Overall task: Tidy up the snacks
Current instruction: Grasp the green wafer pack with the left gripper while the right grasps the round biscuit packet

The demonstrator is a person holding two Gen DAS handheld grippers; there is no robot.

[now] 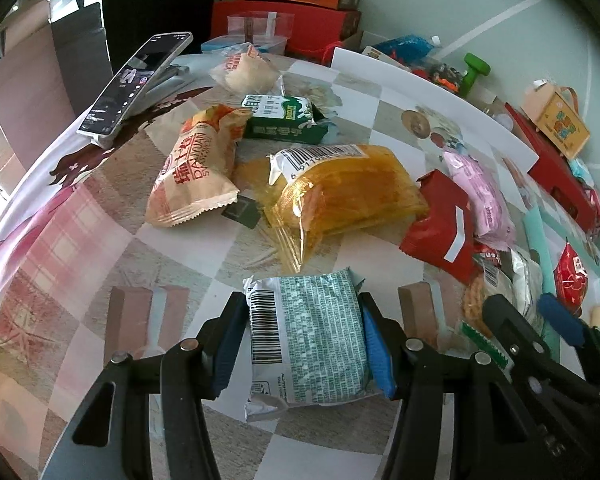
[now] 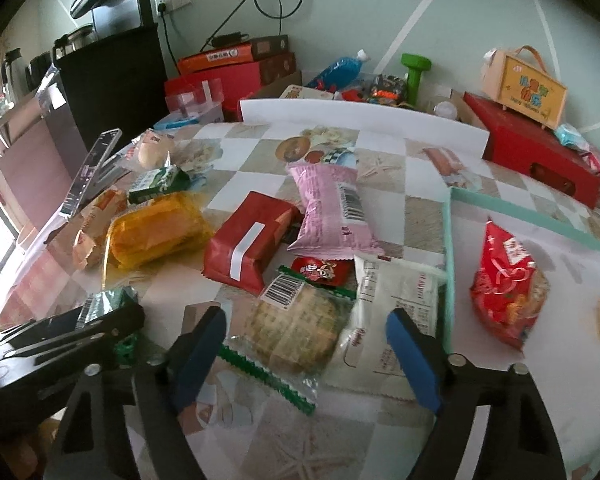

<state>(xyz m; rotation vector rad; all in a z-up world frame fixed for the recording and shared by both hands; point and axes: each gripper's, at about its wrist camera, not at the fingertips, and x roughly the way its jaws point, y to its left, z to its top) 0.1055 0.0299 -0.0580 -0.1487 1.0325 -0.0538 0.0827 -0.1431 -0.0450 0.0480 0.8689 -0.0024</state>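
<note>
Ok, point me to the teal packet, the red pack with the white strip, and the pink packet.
teal packet [image 1: 312, 340]: left wrist view, printed back.
red pack with the white strip [image 2: 248, 246]: right wrist view, top face.
pink packet [image 2: 328, 208]: right wrist view, middle of wrapper.

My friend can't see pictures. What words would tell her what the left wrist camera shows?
The left gripper clamps a teal snack packet with a barcode, just above a checkered tablecloth. Beyond lie an orange packet, a tan packet, a green carton and a red packet; the right gripper shows at the right edge.
</note>
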